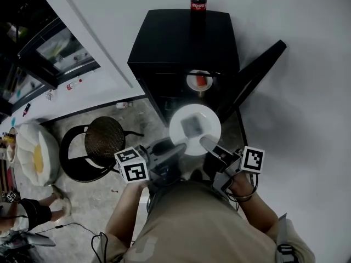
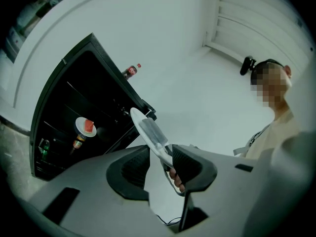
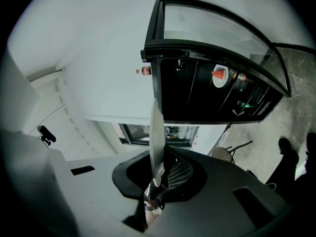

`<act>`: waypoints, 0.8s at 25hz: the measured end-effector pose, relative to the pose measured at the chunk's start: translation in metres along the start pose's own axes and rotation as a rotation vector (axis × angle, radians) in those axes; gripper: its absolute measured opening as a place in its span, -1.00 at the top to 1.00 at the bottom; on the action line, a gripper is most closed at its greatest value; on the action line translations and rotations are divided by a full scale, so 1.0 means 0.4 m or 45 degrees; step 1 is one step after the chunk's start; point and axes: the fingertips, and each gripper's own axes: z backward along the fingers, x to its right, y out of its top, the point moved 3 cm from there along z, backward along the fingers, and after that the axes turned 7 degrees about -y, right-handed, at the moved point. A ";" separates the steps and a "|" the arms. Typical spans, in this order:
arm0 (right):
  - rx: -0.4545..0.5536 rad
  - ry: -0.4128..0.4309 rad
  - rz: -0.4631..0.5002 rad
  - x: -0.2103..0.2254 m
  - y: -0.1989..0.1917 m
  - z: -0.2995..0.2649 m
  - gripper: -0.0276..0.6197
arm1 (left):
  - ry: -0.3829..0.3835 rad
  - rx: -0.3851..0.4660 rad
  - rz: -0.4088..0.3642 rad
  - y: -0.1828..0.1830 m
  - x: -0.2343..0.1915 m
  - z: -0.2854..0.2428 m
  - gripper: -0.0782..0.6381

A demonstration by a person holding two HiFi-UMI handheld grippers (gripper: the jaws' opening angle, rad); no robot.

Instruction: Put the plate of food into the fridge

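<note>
I hold a white plate (image 1: 194, 130) with a blurred grey piece of food (image 1: 192, 125) level in front of the open black fridge (image 1: 181, 43). My right gripper (image 1: 208, 143) is shut on the plate's near right rim; in the right gripper view the plate (image 3: 156, 137) stands edge-on, clamped in that gripper (image 3: 160, 174). My left gripper (image 1: 178, 147) is at the near left rim. In the left gripper view the plate (image 2: 148, 130) passes between the jaws of that gripper (image 2: 159, 154), close to the right pad, with a gap on the left. Another plate with red food (image 1: 199, 81) sits on a shelf inside.
A cola bottle (image 1: 198, 0) stands on the fridge top. The fridge door (image 1: 258, 70) swings out to the right. A round black stool (image 1: 104, 138) and a white cushion (image 1: 37, 155) are on the floor to the left, with another person's leg (image 1: 33, 210) at the lower left.
</note>
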 end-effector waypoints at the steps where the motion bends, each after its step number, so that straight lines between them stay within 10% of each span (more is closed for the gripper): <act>1: -0.005 -0.007 0.016 0.003 -0.004 0.003 0.80 | 0.005 0.018 0.023 -0.007 0.000 0.003 0.38; 20: -0.107 -0.173 0.199 0.066 -0.047 -0.012 0.81 | 0.159 0.215 0.332 -0.090 -0.042 0.055 0.61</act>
